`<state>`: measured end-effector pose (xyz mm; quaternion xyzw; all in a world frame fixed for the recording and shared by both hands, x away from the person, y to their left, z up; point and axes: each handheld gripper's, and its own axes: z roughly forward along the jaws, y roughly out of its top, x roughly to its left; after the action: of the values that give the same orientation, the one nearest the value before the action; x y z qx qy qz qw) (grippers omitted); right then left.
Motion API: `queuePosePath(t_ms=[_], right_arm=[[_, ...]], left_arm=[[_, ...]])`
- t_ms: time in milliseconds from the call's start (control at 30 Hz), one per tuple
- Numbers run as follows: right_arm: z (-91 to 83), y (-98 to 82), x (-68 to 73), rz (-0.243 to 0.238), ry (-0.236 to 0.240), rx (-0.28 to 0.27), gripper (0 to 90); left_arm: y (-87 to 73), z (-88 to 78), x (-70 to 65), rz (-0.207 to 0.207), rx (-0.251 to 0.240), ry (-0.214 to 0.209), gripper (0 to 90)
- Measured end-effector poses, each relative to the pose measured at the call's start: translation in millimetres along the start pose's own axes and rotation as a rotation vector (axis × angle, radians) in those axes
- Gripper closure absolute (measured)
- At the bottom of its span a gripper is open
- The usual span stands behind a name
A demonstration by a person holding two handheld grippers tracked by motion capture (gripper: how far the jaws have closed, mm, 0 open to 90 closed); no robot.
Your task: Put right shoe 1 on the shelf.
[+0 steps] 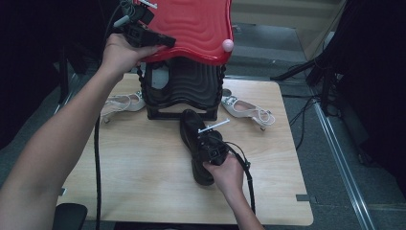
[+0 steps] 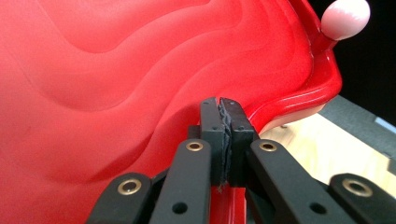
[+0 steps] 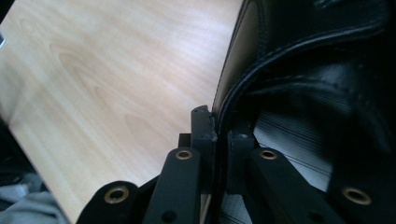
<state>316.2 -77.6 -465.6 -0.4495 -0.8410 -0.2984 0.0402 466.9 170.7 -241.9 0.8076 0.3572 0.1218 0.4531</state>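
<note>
While your left hand [image 1: 119, 51] reaches up at the far left of the table [image 1: 143, 182], your left gripper [image 1: 160, 42] is clamped on the near edge of the red lid [image 1: 191, 26], and the lid is lifted, tilted up above the black box [image 1: 184, 91] that stands at the far middle of the table. In the left gripper view, the two jaws are pressed together with the lid's thin rim pinched between them, the rippled red surface spreading away on the left and a pale pink knob [image 2: 345, 18] sitting at the lid's far corner. That same knob shows at the lid's right corner in the high view. Your right hand [image 1: 227, 175] is down near the middle of the table, and your right gripper [image 1: 210, 143] is closed on the black shoe [image 1: 194, 129], which lies on the wood just in front of the box, toe pointing toward the box and heel toward you. In the right gripper view, the jaws are nearly together with the shoe's stitched collar edge [image 3: 233, 100] caught between them, one jaw outside on the table side, the other inside the opening. A pale heeled sandal [image 1: 246, 109] lies to the right of the box, and another pale sandal [image 1: 122, 103] lies to its left, both resting on the table and apart from the black shoe.
</note>
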Motion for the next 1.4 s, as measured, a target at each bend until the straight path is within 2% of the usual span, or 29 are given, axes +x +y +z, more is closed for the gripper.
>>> queuePosePath(t_ms=[67,200,367,533,667,767,1033,1100,1167,1300,1367,1400], right_arm=[[-2.3,-0.5,-1.3,-0.005,-0.01,-0.011,86.7],[-10.5,-1.7,-8.3,-0.011,0.01,-0.031,86.7],[-20.1,-1.2,-12.8,-0.031,0.011,-0.068,86.6],[-32.7,0.7,-15.9,-0.018,0.046,-0.057,86.7],[-43.0,0.2,-13.4,-0.021,0.03,-0.054,86.6],[-57.2,-1.0,-11.6,-0.029,0.057,-0.063,86.5],[-83.9,-6.1,-0.4,-0.049,0.078,-0.067,86.5],[-96.5,-5.7,5.3,-0.059,0.089,-0.086,86.4],[-99.0,-4.7,6.4,-0.064,0.089,-0.09,86.2],[-113.7,6.9,11.8,-0.083,0.076,-0.106,86.3],[-115.6,10.2,11.9,-0.085,0.079,-0.113,86.3],[-120.1,19.0,11.5,-0.092,0.076,-0.131,86.3]], left_arm=[[0.4,0.0,-0.5,0.0,0.004,0.001,89.4],[1.0,-0.3,0.7,-0.019,0.009,-0.005,88.8],[1.6,-0.9,-0.6,-0.012,0.018,0.005,88.8],[2.0,-1.0,0.4,-0.027,0.02,-0.001,88.5],[1.5,-0.8,0.9,-0.03,0.016,-0.005,88.6],[0.8,-0.8,0.8,-0.029,0.011,-0.004,88.5],[1.0,-1.1,0.0,-0.031,0.015,0.003,88.5],[1.0,-1.1,0.0,-0.03,0.015,0.003,88.5],[0.9,-0.9,-0.2,-0.029,0.012,0.004,88.6],[1.1,-1.1,-0.7,-0.032,0.015,0.008,88.5],[1.1,-1.0,-0.7,-0.036,0.014,0.008,88.5],[0.9,-0.8,0.0,-0.038,0.011,0.002,88.4]])
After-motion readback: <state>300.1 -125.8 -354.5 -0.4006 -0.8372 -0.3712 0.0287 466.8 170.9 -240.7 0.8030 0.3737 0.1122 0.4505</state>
